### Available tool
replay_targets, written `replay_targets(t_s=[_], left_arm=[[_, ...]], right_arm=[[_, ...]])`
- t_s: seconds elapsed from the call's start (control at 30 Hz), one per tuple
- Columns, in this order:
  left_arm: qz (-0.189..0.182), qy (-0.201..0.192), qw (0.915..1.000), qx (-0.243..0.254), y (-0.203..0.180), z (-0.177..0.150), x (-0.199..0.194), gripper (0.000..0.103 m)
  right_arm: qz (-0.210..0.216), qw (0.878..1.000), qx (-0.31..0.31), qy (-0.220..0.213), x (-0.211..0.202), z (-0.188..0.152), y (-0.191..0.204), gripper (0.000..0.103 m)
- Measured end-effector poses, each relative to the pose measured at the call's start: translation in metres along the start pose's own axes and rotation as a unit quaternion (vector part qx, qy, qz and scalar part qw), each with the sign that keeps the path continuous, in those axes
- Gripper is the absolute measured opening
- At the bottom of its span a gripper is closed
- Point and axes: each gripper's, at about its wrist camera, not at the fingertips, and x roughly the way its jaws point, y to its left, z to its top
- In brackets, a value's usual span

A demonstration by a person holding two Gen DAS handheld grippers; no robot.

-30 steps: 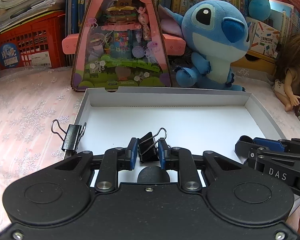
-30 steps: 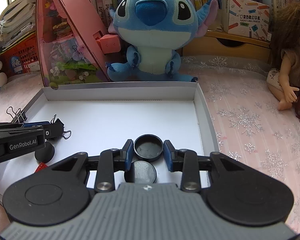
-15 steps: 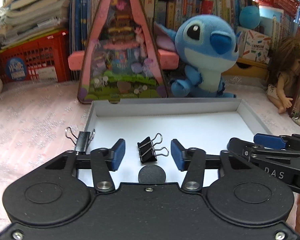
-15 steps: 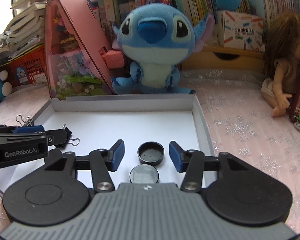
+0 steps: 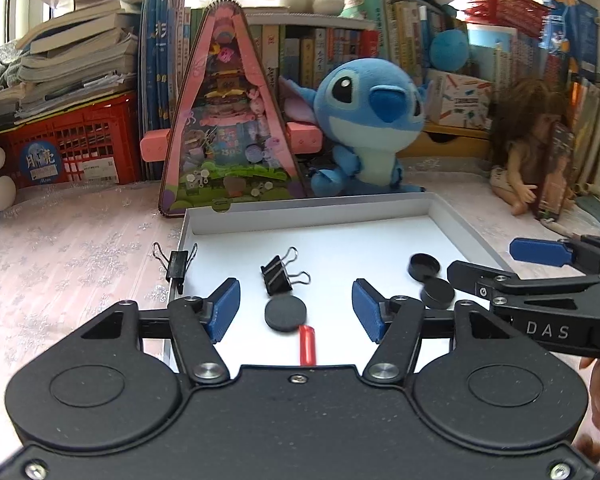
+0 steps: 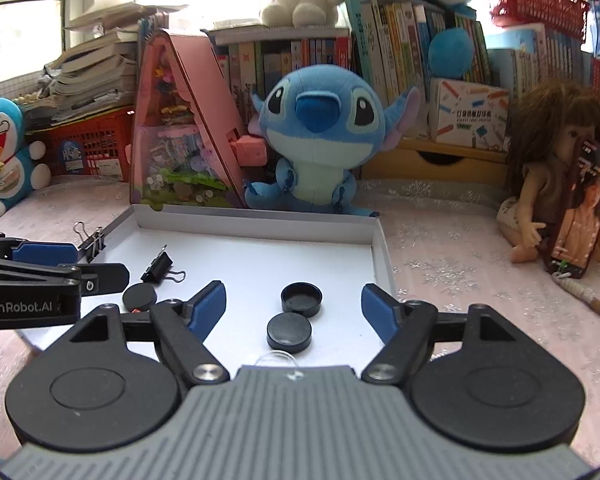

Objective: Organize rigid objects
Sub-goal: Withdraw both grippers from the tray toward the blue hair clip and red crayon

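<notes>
Both grippers hang above the near edge of a shallow white cardboard tray (image 5: 312,208) that sits on a pink snowflake-patterned tablecloth (image 5: 72,248). The left gripper (image 5: 296,308) has its blue-padded fingers spread wide apart with nothing between them. Just ahead of the gap, a black binder clip (image 5: 278,276) lies on the tray floor with its wire handles splayed, and nearer the gripper lies a flat black disc (image 5: 285,313) with a short red stick (image 5: 306,344) touching its near side. A second binder clip (image 5: 177,264) is clipped over the tray's left wall.

The right gripper (image 6: 294,308) is likewise spread open and holds nothing. Between its fingers, on the tray floor near the right wall, rest two round black pieces: an upturned black cap (image 6: 301,299) showing its hollow, and a solid black puck (image 6: 289,331) just in front of it, almost touching. From the left wrist view the same pair appears at the tray's right side, beside the other gripper's fingers.

Behind the tray stand a blue Stitch plush (image 6: 320,136) and a pink triangular toy box (image 5: 230,128), both close against the far wall of the tray. A long-haired doll (image 6: 556,184) sits off to the right, well apart from it.
</notes>
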Motion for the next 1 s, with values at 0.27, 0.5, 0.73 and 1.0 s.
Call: replay_targets(t_s=[0.27, 0.5, 0.73, 1.0], left_arm=[[-0.019, -0.007, 0.9998, 0.009, -0.005, -0.018, -0.032, 0.062], [-0.034, -0.010, 0.9993, 0.014, -0.007, -0.042, -0.058, 0.065], [-0.045, -0.007, 0.9989, 0.011, -0.005, -0.074, -0.081, 0.066], [-0.042, 0.002, 0.9991, 0.002, 0.001, -0.104, -0.096, 0.066]], right_arm=[[0.003, 1.000, -0.012, -0.022, -0.033, -0.014, 0.006, 0.088], [0.007, 0.999, -0.023, -0.033, -0.057, -0.032, 0.012, 0.089], [0.004, 0.998, -0.042, -0.046, -0.081, -0.050, 0.014, 0.093], [-0.009, 0.998, -0.043, -0.045, -0.101, -0.078, 0.009, 0.095]])
